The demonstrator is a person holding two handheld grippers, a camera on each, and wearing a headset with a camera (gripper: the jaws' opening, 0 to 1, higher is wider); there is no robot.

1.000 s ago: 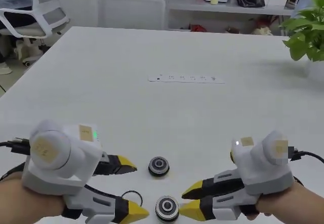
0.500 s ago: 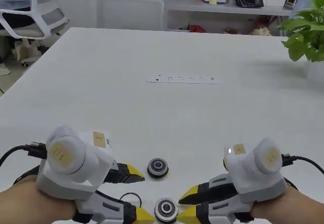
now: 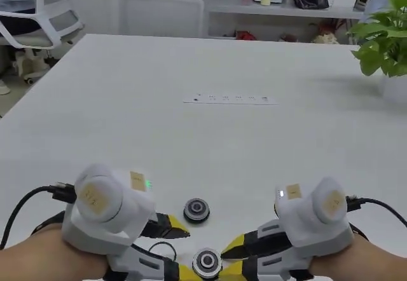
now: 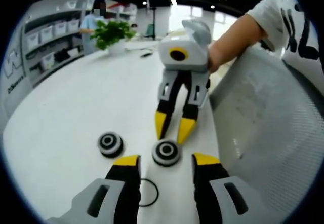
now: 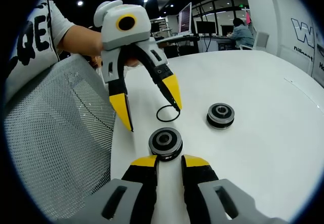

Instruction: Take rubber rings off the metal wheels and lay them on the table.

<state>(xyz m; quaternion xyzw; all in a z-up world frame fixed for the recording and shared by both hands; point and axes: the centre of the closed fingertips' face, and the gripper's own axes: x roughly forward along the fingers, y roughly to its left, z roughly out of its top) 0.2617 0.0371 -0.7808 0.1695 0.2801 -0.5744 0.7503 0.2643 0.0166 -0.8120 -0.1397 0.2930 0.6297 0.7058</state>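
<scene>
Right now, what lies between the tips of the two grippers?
A metal wheel lies flat between the left gripper and the right gripper; both gripper views show it.

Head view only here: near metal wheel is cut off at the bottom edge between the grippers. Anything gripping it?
Observer: Not the left gripper: its own view shows jaws wide open, a gap either side of the near metal wheel.
Operator: Right one?
Observer: The right gripper is narrowly open, tips at the wheel's rim; contact unclear.
Operator: Black loop under the left jaws?
Observer: A loose rubber ring, lying flat on the table.
</scene>
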